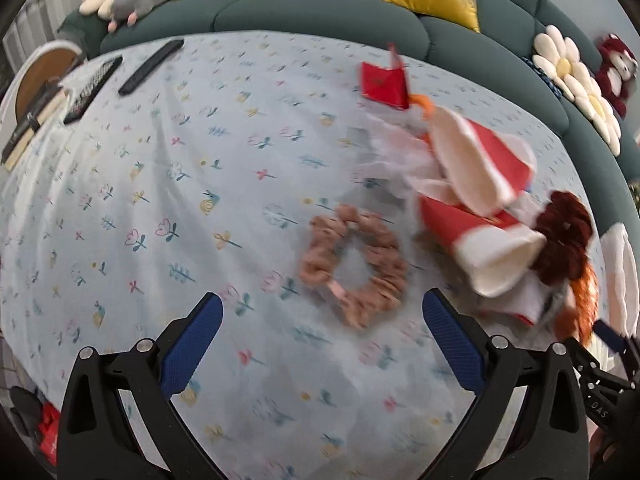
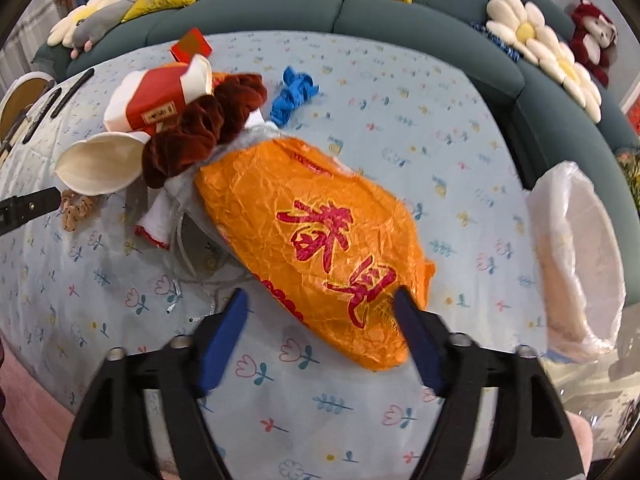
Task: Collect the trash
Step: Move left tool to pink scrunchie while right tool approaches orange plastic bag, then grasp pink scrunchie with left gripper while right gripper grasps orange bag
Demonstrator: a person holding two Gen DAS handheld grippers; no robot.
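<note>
An orange crinkled wrapper (image 2: pixel 320 236) with red characters lies on the flowered tablecloth (image 2: pixel 400 128). My right gripper (image 2: pixel 320 316) is open, its jaws either side of the wrapper's near end. Two crushed red-and-white paper cups (image 2: pixel 152 104) (image 1: pixel 476 168) lie beside a dark red scrunchie (image 2: pixel 200 128) (image 1: pixel 564 240). A small red packet (image 1: pixel 386 84) (image 2: pixel 191 45) lies farther back. My left gripper (image 1: pixel 320 320) is open and empty, just short of a tan scrunchie (image 1: pixel 354 270).
A bin with a clear plastic liner (image 2: pixel 580 264) stands at the table's right edge. A blue scrunchie (image 2: pixel 292 94) lies mid-table. Two remotes (image 1: pixel 150 66) and books (image 1: pixel 32 120) sit far left. A teal sofa (image 2: pixel 400 12) with cushions wraps behind.
</note>
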